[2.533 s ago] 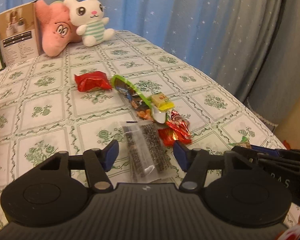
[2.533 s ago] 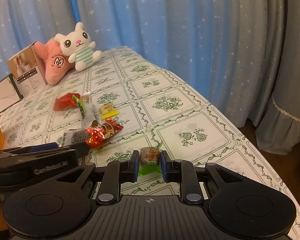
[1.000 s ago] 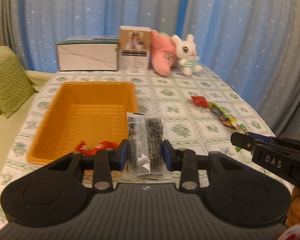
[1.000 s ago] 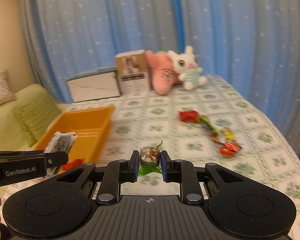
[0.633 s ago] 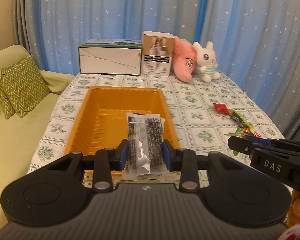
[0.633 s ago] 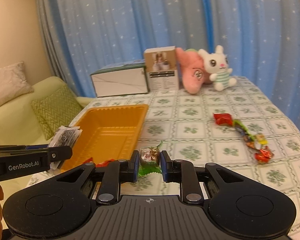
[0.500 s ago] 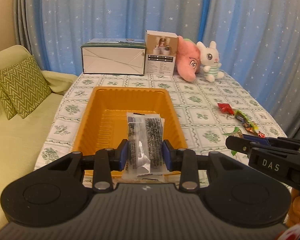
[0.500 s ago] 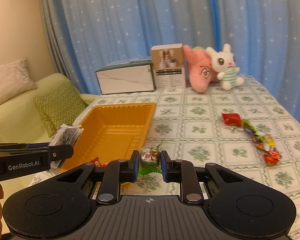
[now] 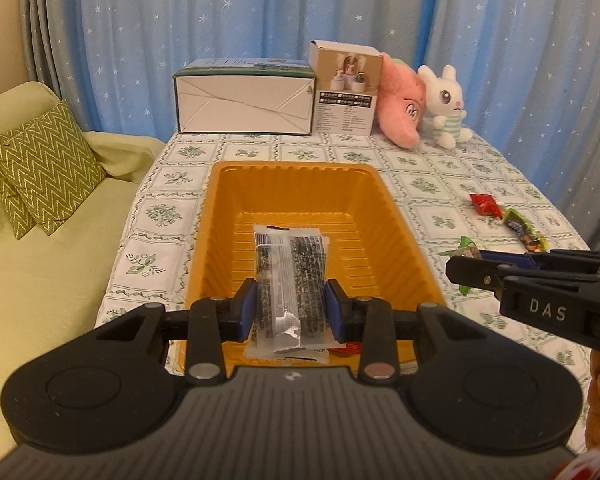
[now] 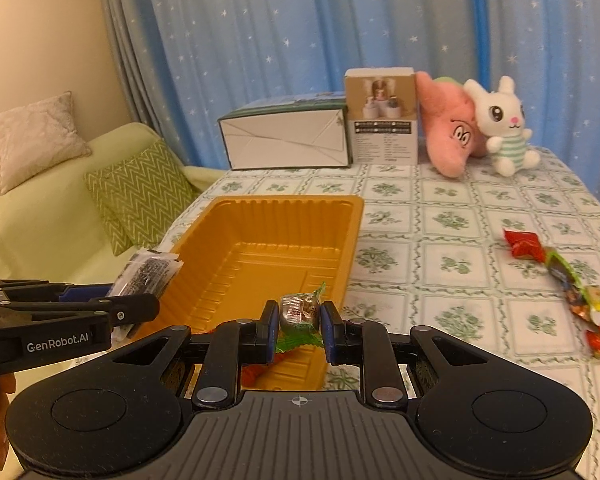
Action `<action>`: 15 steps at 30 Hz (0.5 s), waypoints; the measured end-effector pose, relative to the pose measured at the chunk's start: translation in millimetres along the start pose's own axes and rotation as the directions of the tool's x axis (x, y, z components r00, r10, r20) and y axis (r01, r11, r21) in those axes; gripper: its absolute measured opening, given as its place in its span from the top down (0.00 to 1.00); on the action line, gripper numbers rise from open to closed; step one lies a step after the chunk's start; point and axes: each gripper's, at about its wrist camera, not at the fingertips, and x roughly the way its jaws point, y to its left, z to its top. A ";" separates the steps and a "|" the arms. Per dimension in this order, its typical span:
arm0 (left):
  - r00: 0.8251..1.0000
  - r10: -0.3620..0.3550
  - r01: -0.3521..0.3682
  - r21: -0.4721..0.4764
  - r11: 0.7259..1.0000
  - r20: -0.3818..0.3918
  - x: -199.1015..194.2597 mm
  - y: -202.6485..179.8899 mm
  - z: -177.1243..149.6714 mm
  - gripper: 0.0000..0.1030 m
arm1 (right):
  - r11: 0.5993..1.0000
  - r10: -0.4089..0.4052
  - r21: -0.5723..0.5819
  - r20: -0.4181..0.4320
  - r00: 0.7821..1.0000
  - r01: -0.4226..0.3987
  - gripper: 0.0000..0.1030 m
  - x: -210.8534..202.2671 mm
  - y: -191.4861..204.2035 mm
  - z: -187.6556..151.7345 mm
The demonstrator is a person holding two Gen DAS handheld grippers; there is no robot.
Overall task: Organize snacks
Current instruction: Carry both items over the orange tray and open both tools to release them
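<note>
My left gripper (image 9: pixel 290 306) is shut on a clear packet of dark snack sticks (image 9: pixel 290 276), held over the near end of the orange tray (image 9: pixel 296 170). The same packet (image 10: pixel 146 270) shows in the right wrist view, past the tray's left rim. My right gripper (image 10: pixel 299 322) is shut on a small green-wrapped candy (image 10: pixel 300 308) above the tray's near right corner (image 10: pixel 342 272). A red wrapper (image 10: pixel 256 374) lies inside the tray under that gripper. More snacks stay on the tablecloth at the right: a red packet (image 10: pixel 522 244) and a row of coloured wrappers (image 10: pixel 580 300).
At the table's far edge stand a white carton (image 9: pixel 246 102), a small box (image 9: pixel 346 88), a pink plush (image 9: pixel 404 110) and a white bunny plush (image 9: pixel 446 106). A green sofa with a zigzag cushion (image 9: pixel 40 168) lies left of the table. Blue curtains hang behind.
Both grippers carried their snacks leftward from the snack pile to the orange tray. The tray now sits directly below them, and the loose snacks have slid to the right of both views.
</note>
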 end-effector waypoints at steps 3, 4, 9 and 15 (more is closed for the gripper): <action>1.000 0.007 -0.007 0.002 1.000 -0.007 8.4 6.2 1.4 0.68 | 1.000 0.002 -0.003 -0.011 1.000 -0.002 0.78 11.1 1.0 1.5; 1.000 0.012 -0.012 0.006 1.000 -0.009 12.1 7.6 2.0 0.68 | 1.000 0.003 -0.001 -0.013 1.000 -0.003 0.78 14.1 1.0 1.7; 1.000 -0.002 0.002 -0.020 1.000 -0.002 27.5 16.7 2.0 0.64 | 1.000 0.004 0.008 -0.024 1.000 -0.004 0.78 24.1 0.3 2.2; 1.000 0.005 -0.005 -0.048 0.999 0.006 23.5 26.5 -0.3 0.62 | 1.000 0.009 0.011 -0.032 0.999 -0.009 0.78 26.8 0.1 0.3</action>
